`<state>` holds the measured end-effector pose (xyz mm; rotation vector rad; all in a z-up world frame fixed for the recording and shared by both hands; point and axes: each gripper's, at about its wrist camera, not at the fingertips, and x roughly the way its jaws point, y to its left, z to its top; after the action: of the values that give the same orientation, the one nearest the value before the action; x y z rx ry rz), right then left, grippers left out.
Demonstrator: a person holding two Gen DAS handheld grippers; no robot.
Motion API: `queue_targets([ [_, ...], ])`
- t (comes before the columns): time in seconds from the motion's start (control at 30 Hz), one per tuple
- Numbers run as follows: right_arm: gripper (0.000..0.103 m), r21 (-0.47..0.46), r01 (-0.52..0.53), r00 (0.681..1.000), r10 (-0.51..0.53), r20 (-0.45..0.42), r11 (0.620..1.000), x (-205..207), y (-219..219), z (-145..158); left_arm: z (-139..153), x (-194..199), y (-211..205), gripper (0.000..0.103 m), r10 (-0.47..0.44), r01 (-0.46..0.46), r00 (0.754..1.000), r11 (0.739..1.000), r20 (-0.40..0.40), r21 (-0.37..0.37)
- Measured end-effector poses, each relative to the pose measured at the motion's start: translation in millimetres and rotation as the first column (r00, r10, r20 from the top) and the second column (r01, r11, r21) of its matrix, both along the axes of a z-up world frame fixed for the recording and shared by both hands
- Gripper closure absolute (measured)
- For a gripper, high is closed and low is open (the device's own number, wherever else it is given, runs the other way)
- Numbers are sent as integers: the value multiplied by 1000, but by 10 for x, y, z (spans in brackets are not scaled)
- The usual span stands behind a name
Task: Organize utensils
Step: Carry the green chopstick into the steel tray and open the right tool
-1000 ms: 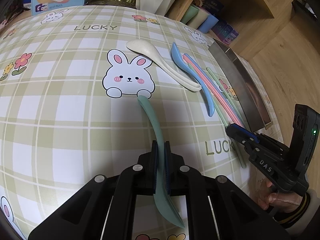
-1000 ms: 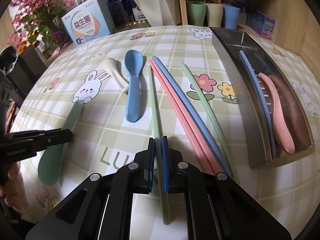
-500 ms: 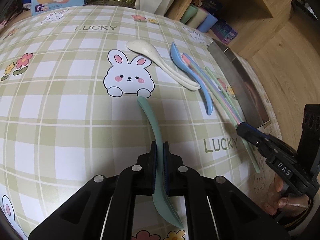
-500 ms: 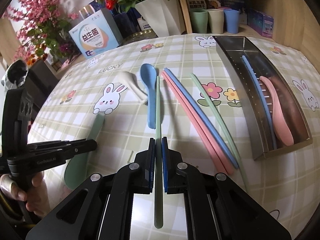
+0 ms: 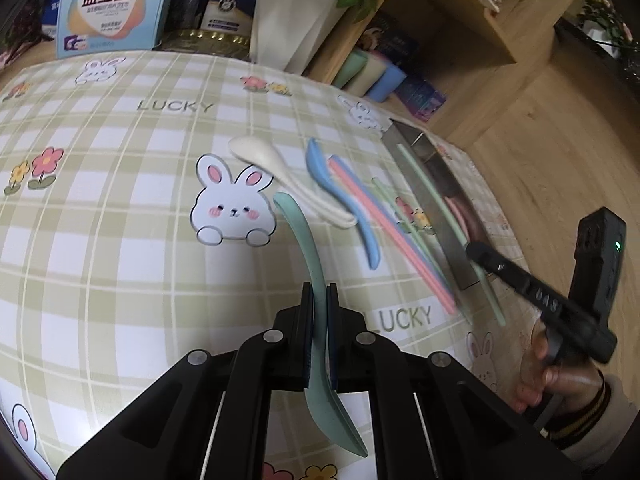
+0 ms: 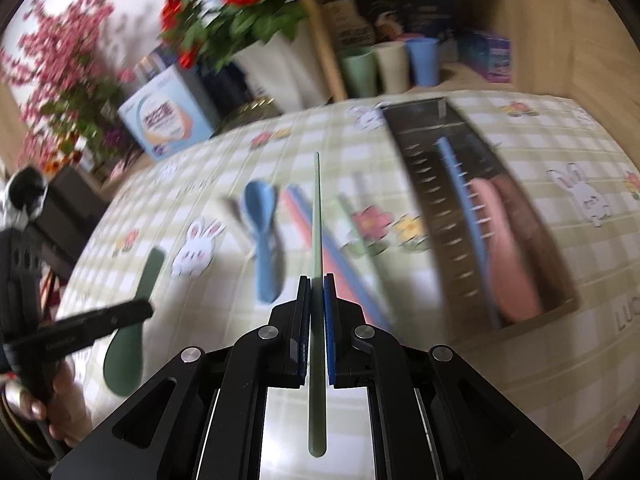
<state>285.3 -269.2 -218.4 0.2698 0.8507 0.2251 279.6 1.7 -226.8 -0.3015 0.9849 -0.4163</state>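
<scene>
Chopstick (image 6: 317, 216) now lifted off cloth (image 5: 120, 280), clamped by right gripper (image 6: 317, 300); spoon (image 5: 308, 248) raised, clamped by left gripper (image 5: 319, 304). Tray (image 6: 440, 200) drop is judged next.

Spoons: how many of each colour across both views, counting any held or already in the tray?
Green spoon: 1, in the left tongs
White spoon: 1
Blue spoon: 1
Pink spoon: 1, in the tray
Total: 4
</scene>
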Motion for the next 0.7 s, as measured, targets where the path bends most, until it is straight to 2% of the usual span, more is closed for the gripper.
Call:
queue_targets([
  [0.23, 97, -56, 131, 991, -130, 28, 990, 328, -470, 91, 79, 106, -44, 97, -5, 5, 1000, 1000, -4, -26],
  [0.4, 97, -97, 159, 985, -164, -44, 982, 642, -631, -107, 125, 168, -108, 97, -4, 4, 1000, 1000, -11, -22],
  [0.7, 97, -61, 162, 978, -169, -120, 985, 738, -649, -343, 162, 211, -169, 97, -8, 8, 1000, 1000, -16, -5],
])
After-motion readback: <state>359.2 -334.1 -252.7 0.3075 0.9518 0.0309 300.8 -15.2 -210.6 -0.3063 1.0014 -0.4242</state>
